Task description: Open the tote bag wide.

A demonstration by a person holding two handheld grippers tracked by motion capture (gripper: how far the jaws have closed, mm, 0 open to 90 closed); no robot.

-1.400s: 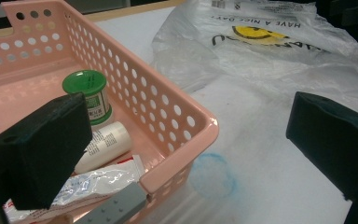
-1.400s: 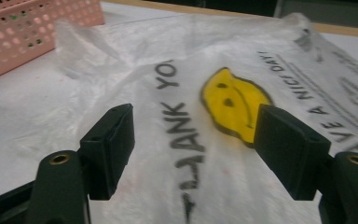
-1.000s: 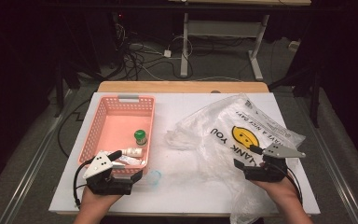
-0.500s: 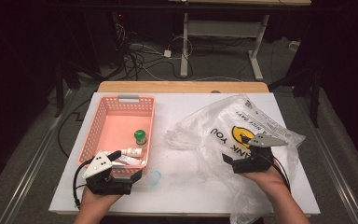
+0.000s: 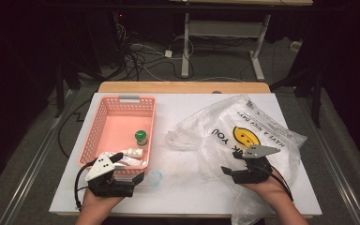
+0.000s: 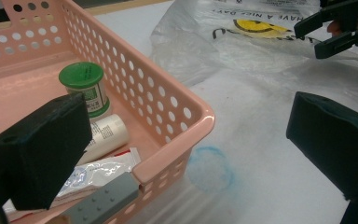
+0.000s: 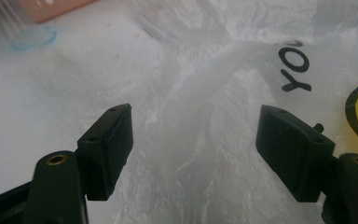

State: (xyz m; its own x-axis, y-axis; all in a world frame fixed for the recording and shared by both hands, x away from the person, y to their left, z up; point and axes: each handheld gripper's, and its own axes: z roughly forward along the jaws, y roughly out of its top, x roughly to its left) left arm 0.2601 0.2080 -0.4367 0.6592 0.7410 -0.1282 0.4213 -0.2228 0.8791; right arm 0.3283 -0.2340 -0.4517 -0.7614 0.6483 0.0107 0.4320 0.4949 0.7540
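Here we face a thin, limp, slippery plastic bag (image 5: 243, 136); right gripper (image 7: 193, 144) jaws wide over its bunched fold, prob. best hold; left gripper (image 6: 186, 154) also wide, near the basket (image 5: 98, 131).

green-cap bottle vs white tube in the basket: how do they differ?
The green-cap bottle stands upright; the white tube lies on its side. The bottle has a green lid and label; the tube is white with small print. The bottle sits farther from the left tool; the tube nearer. Both sit in the pink basket.
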